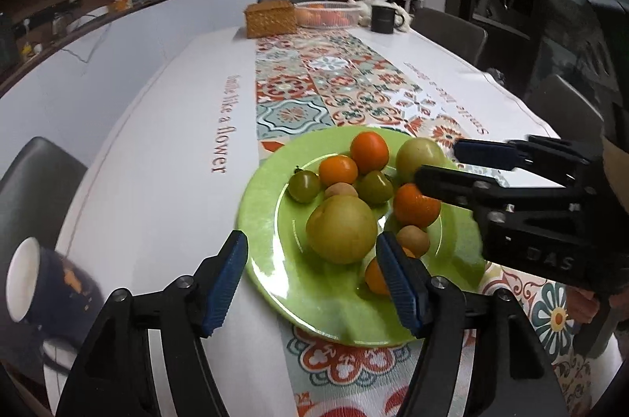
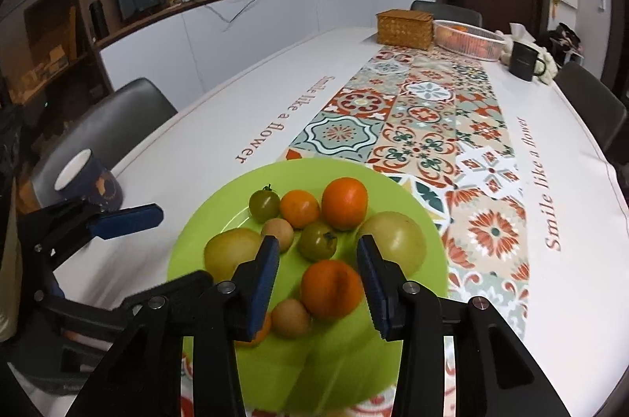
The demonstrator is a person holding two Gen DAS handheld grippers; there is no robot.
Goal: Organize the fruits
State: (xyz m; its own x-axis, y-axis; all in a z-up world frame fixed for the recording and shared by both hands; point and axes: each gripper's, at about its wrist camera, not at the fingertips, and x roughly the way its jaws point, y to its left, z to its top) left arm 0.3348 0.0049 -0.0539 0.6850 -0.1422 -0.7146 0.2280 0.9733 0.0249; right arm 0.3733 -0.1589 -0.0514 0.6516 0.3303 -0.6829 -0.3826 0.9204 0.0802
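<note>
The right gripper (image 2: 318,275) has its jaws spread, empty, straddling an orange tangerine (image 2: 332,289) at lower centre of the right wrist view. The left gripper (image 1: 310,279) is also spread and empty, its jaws low in the left wrist view, framing a large yellow-green fruit (image 1: 341,229).

The fruits crowd together on the green plate (image 2: 188,248), so closing on the tangerine could nudge the small tan fruit (image 2: 290,318) just beside it, or the green tomato (image 2: 317,240) above it, and start them rolling. The two grippers work near each other over the plate and could collide.

The plate sits at the table's near end. The tablecloth (image 2: 393,126) beyond, toward the upper frame, offers open room up to the wicker box (image 2: 405,29) and clear basket (image 2: 469,39).
</note>
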